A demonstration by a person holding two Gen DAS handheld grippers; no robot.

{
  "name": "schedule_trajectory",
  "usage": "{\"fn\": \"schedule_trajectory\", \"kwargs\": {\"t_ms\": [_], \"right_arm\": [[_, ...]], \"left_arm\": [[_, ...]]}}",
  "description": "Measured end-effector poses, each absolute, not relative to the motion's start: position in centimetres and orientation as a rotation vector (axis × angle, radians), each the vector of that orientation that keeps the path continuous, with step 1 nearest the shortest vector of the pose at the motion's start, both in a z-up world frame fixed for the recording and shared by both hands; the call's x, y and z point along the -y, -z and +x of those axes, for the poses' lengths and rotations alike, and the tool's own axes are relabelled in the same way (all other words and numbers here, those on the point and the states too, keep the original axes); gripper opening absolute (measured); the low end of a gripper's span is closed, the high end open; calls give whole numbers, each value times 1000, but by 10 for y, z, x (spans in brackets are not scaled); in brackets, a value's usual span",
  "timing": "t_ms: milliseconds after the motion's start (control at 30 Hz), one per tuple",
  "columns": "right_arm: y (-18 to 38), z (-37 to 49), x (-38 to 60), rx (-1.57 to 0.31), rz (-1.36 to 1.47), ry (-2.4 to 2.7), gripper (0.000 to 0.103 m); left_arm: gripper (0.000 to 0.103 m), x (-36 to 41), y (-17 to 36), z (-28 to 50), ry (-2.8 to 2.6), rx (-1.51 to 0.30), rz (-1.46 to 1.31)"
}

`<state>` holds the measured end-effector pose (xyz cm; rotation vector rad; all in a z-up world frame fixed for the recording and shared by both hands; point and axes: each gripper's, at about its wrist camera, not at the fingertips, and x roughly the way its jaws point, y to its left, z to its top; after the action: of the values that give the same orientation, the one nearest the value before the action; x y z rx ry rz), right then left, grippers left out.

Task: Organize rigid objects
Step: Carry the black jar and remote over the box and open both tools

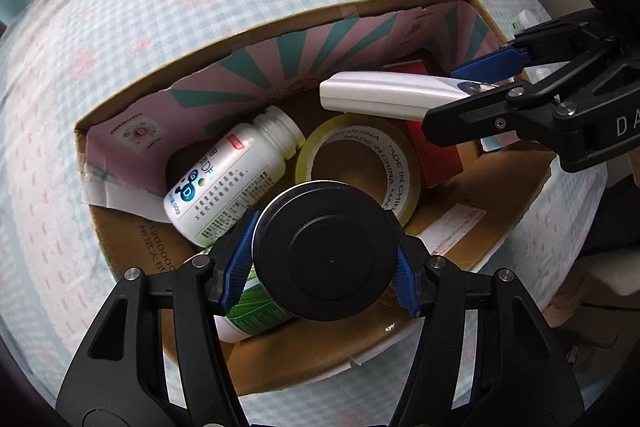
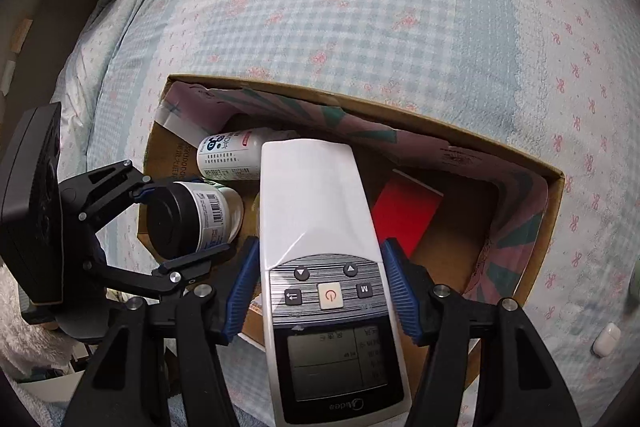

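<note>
A black-lidded jar (image 1: 328, 259) with a white barcode label (image 2: 208, 215) hangs over the near left corner of an open cardboard box (image 1: 280, 23), and my left gripper (image 1: 324, 259) is shut on it. My right gripper (image 2: 322, 283) is shut on a white remote control (image 2: 320, 195), which slants down over the box's middle (image 1: 380, 93). Inside the box lie a white pill bottle (image 1: 224, 179), a tape roll (image 1: 360, 155), a red carton (image 2: 404, 215) and a green-labelled bottle (image 1: 248, 315), partly hidden under the jar.
The box (image 2: 556, 211) rests on a bed with a blue checked sheet (image 2: 360, 7). A small white earbud case (image 2: 606, 339) lies on the sheet to the right. A white tube (image 1: 522, 19) lies just beyond the box's far right corner. The bed's edge drops off at left.
</note>
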<state>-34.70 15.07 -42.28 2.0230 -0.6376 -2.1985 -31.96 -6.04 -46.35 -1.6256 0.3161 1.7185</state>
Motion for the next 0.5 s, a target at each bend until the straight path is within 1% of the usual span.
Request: {"fn": "schedule_trajectory", "kwargs": {"t_ms": [267,300,333,367,400,433,467,500], "right_arm": [[430,-352,-158,695,1998,2195,56],[430,-354,-159,697,2001,2201,56],[430,-355,-160,702,2013,2204,57],[431,-356,-161,705,2027,2211,57],[430,-356,-163,708,2042,2226,60],[428,-355,-165,706,2057,2246,74],[425,-354,-168,697,2071,2266,85],[421,-351,-171,688,2080,2288,100]], "left_arm": [[56,52,464,-309,-1719,-412,-1588],[59,52,463,-308,-1715,-416,-1587],[78,52,461,-308,-1697,-407,-1586],[94,52,458,-307,-1679,-392,-1581],[103,54,455,-306,-1674,-375,-1567],[103,55,451,-306,-1670,-364,-1556],[103,56,448,-305,-1670,-363,-1550],[103,57,445,-305,-1675,-364,-1544]]}}
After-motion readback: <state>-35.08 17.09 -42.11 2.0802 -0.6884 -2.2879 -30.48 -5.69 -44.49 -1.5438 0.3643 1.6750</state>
